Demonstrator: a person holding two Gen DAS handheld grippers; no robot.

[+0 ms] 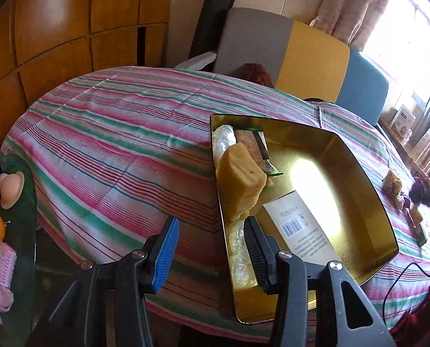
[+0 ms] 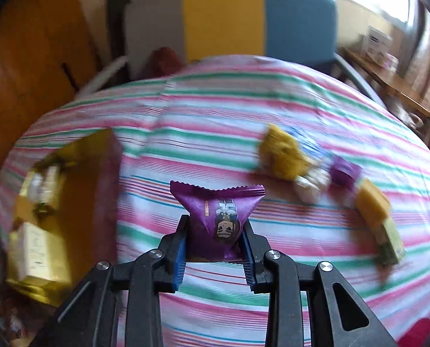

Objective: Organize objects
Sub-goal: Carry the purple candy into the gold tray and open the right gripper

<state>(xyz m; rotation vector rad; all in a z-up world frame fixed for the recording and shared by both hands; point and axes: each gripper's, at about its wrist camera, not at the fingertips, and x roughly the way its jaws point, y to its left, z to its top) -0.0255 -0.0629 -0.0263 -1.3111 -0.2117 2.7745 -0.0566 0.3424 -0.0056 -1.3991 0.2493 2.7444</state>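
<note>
A gold tray (image 1: pixel 359 156) lies on the striped tablecloth (image 1: pixel 113 133). It holds a yellow spongy block (image 1: pixel 241 179), a white barcode box (image 1: pixel 298 225), a brown bar (image 1: pixel 249 144) and clear-wrapped items (image 1: pixel 241 254). My left gripper (image 1: pixel 212 225) is open and straddles the tray's left wall, with one finger outside and one inside. My right gripper (image 2: pixel 216 222) is shut on a purple snack packet (image 2: pixel 217 202), held above the cloth. The tray (image 2: pixel 99 173) appears blurred at the left of the right wrist view.
Loose snacks lie on the cloth at the right: a yellow packet (image 2: pixel 281 156), a purple one (image 2: pixel 345 170), an orange block (image 2: pixel 372 202) and a green pack (image 2: pixel 391 245). A grey, yellow and blue chair (image 1: pixel 310 57) stands behind. A glass side table (image 1: pixel 21 202) with toys is at left.
</note>
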